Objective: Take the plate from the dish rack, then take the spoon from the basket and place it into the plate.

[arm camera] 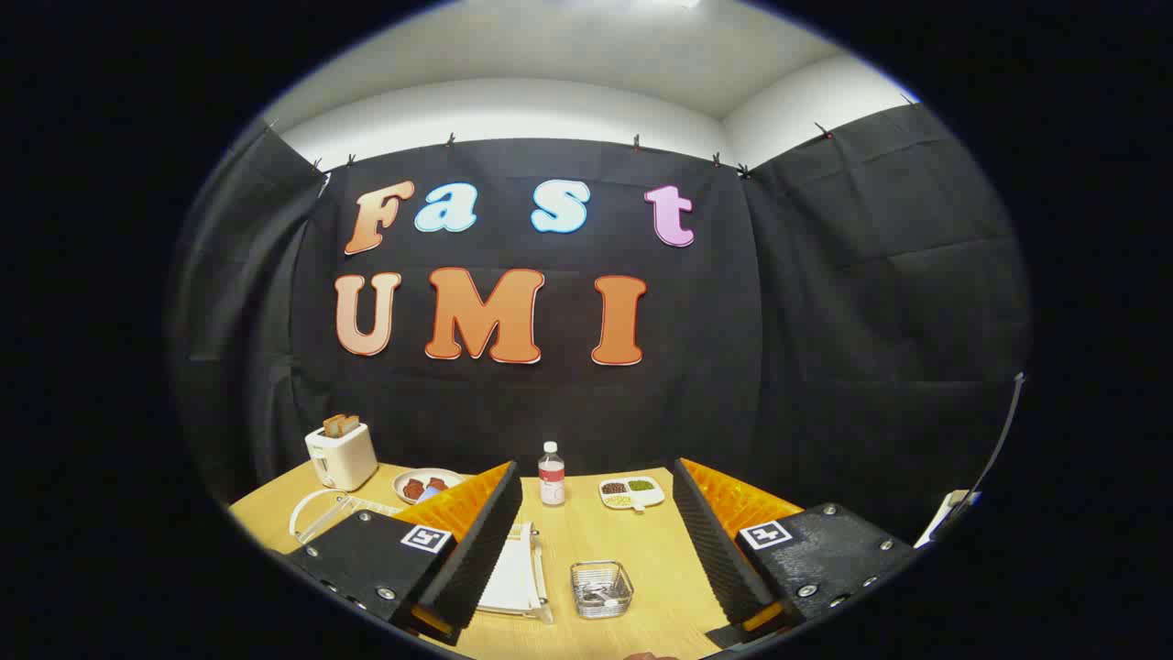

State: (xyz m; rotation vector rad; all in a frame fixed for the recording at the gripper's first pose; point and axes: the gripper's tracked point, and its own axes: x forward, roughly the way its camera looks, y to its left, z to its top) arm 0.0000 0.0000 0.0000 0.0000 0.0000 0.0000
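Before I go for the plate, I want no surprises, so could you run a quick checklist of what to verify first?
1. Gripper open and empty: ok, the fingers stand wide apart with nothing between them.
2. Dish rack within sight: ok, it sits by the left finger, partly hidden behind it.
3. Plate in the rack: cannot tell, something white and flat shows there, half covered.
4. Wire basket located: ok, between the fingers, on the wooden table.
5. Spoon in the basket: cannot tell, metal pieces too small to identify.
6. Water bottle clear of the approach: ok, it stands beyond the fingers.
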